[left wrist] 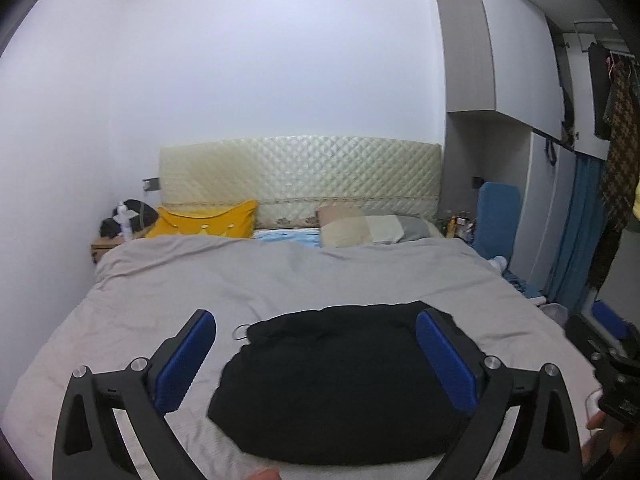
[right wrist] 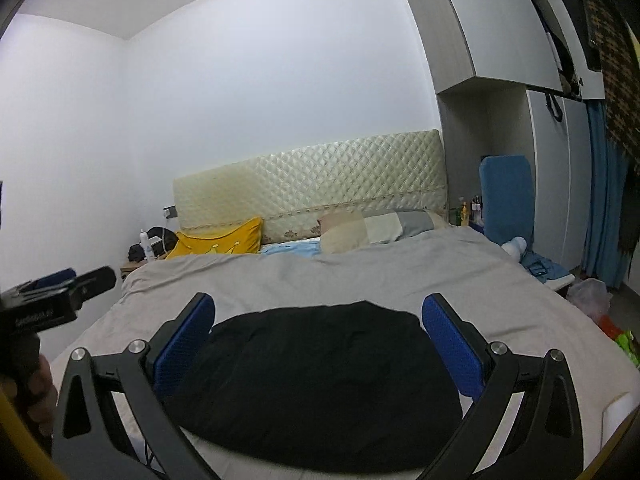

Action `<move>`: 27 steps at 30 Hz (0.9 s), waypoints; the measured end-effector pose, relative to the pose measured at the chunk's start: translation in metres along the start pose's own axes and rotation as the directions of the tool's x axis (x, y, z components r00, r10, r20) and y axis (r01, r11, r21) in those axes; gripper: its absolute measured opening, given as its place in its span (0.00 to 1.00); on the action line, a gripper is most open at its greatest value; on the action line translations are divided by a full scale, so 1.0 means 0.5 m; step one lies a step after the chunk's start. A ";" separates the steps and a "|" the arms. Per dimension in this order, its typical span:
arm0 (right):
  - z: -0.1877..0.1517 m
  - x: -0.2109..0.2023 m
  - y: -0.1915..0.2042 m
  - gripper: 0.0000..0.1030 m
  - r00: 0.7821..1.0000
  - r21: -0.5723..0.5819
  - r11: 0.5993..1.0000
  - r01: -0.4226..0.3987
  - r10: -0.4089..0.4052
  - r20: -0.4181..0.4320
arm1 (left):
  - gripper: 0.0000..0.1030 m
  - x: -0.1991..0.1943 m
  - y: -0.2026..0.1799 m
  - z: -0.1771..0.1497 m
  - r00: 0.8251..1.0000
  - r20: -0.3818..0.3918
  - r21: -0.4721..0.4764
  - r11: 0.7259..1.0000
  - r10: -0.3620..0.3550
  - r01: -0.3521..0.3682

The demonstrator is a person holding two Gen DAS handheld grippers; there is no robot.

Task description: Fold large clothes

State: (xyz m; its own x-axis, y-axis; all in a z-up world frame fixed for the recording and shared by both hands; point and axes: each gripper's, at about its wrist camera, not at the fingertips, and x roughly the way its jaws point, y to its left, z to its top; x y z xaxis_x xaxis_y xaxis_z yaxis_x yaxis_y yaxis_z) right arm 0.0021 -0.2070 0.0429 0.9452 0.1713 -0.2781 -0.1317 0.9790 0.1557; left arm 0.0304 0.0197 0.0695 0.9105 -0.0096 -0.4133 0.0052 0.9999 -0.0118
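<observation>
A black garment (left wrist: 336, 384) lies folded in a compact rounded bundle on the grey bedcover (left wrist: 280, 276), near the foot of the bed. It also shows in the right wrist view (right wrist: 316, 376). My left gripper (left wrist: 316, 344) is open and empty, held above the garment with its blue pads (left wrist: 186, 364) spread wide. My right gripper (right wrist: 318, 328) is open and empty too, held above the same garment, pads (right wrist: 452, 344) either side of it. The left gripper body (right wrist: 52, 300) shows at the left edge of the right wrist view.
A thin loop (left wrist: 239, 332) lies on the cover by the garment's far left corner. Yellow pillow (left wrist: 204, 222), patchwork pillow (left wrist: 368, 228) and quilted headboard (left wrist: 300, 176) at the far end. Nightstand (left wrist: 106, 244) left; wardrobe (left wrist: 512, 60), blue curtain and hanging clothes (left wrist: 620, 160) right.
</observation>
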 end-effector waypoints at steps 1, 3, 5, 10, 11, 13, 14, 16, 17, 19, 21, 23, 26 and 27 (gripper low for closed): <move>0.000 -0.012 0.007 1.00 1.000 -0.008 1.000 -0.004 0.004 0.010 | 0.99 -0.006 0.001 -0.008 1.000 -0.005 -0.005 1.000 -0.003 0.003; -0.002 -0.036 0.019 1.00 0.999 -0.008 1.000 -0.015 0.015 0.028 | 0.99 -0.010 0.006 -0.027 0.999 -0.028 -0.010 0.999 -0.035 0.035; -0.010 -0.052 0.028 1.00 0.999 -0.007 1.000 -0.019 0.019 0.034 | 0.99 -0.012 0.005 -0.046 0.998 -0.046 -0.001 0.999 -0.043 0.043; -0.045 -0.079 0.053 1.00 1.000 -0.028 0.999 -0.016 0.016 0.003 | 0.99 -0.010 0.005 -0.091 0.995 -0.085 0.027 0.998 -0.048 0.050; -0.054 -0.081 0.058 1.00 1.000 -0.028 1.000 -0.013 0.013 -0.004 | 0.99 -0.016 0.006 -0.098 0.995 -0.086 0.026 0.998 -0.054 0.057; -0.070 -0.084 0.069 1.00 1.000 -0.034 0.999 -0.011 0.010 -0.023 | 0.99 -0.026 0.009 -0.111 0.994 -0.086 0.030 0.997 -0.064 0.067; -0.077 -0.085 0.071 1.00 1.000 -0.035 0.999 -0.008 0.007 -0.030 | 0.99 -0.032 0.010 -0.118 0.994 -0.081 0.033 0.997 -0.067 0.070; -0.091 -0.088 0.075 1.00 0.999 -0.031 1.000 0.003 -0.004 -0.036 | 0.99 -0.038 0.012 -0.130 0.994 -0.081 0.037 0.996 -0.075 0.078; -0.097 -0.092 0.076 1.00 0.999 -0.031 0.999 0.007 -0.008 -0.038 | 0.99 -0.041 0.014 -0.137 0.993 -0.082 0.038 0.996 -0.081 0.085; -0.109 -0.093 0.080 1.00 0.999 -0.036 0.999 0.018 -0.020 -0.049 | 0.99 -0.040 0.018 -0.149 0.992 -0.093 0.044 0.995 -0.087 0.092; -0.124 -0.093 0.082 1.00 0.997 -0.038 0.999 0.032 -0.034 -0.064 | 0.99 -0.038 0.024 -0.160 0.990 -0.109 0.038 0.995 -0.087 0.092; -0.137 -0.095 0.084 1.00 0.996 -0.032 0.999 0.037 -0.040 -0.081 | 0.99 -0.039 0.032 -0.170 0.987 -0.120 0.019 0.994 -0.103 0.106; -0.155 -0.098 0.086 1.00 0.993 -0.041 0.998 0.042 -0.046 -0.106 | 0.99 -0.039 0.033 -0.184 0.982 -0.133 0.018 0.991 -0.130 0.134; -0.161 -0.099 0.086 1.00 0.993 -0.046 0.998 0.051 -0.056 -0.108 | 0.99 -0.036 0.032 -0.188 0.980 -0.144 0.026 0.990 -0.134 0.139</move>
State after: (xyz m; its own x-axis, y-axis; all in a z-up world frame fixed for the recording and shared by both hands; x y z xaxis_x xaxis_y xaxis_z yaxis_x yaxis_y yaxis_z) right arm -0.0743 -0.1643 -0.0127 0.9132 0.1270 -0.3871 -0.0966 0.9906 0.0973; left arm -0.0247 0.0349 -0.0088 0.8326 -0.1450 -0.5345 0.1430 0.9887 -0.0454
